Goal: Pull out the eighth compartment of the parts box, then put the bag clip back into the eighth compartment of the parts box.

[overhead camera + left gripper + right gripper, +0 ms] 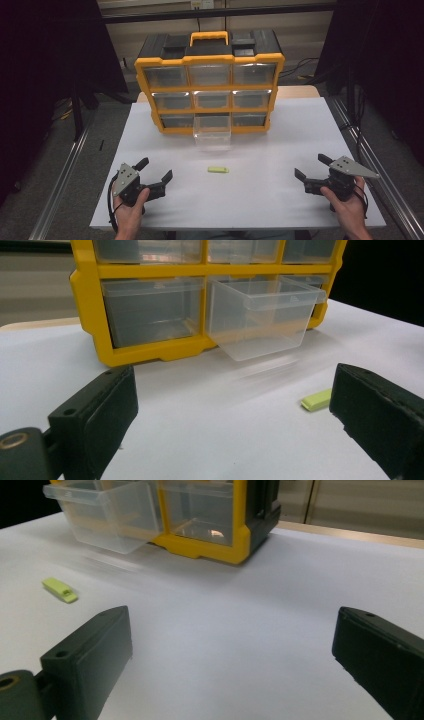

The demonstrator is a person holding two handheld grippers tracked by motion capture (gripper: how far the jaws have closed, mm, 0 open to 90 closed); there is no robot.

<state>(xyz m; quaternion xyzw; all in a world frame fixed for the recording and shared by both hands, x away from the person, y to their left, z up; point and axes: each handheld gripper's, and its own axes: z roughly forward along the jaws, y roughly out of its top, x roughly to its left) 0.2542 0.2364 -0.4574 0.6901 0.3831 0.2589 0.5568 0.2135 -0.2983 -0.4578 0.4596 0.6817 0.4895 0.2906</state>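
Organiser (209, 85) at the table's (280, 200) far edge, its bottom-middle drawer (212, 133) pulled out. Left gripper (155, 169) and right gripper (310, 167), jaws wide and empty, flank the green piece (218, 170) lying before the drawer. Risk: the flat piece may skid away if a jaw nudges it first.

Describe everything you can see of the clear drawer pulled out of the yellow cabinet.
The drawer is a small see-through plastic box with a lip along its front rim. It looks empty. It sticks out of the bottom row's middle slot of the yellow cabinet, tilted with its front end dipping toward the white table; whether it touches the table cannot be told. A small green piece lies apart in front of it. Nothing grips it.
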